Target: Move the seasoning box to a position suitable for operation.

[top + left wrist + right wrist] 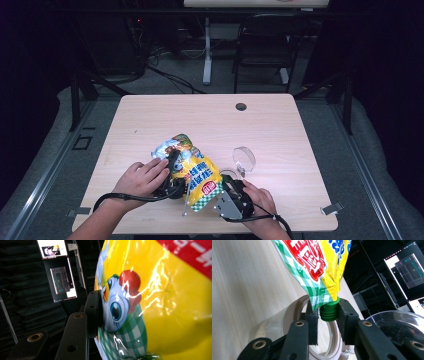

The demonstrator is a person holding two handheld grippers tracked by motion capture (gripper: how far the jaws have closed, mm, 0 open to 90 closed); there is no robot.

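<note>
While my left fingers press against the side of the yellow pouch to steady it, their second pad is hidden, so I cannot tell whether they pinch. My right fingers are clamped on its green cap, which is still on. By my reckoning unscrewing remains, then pouring toward the clear dish just beyond.

one pouch, one glass lid, one tape roll
</note>
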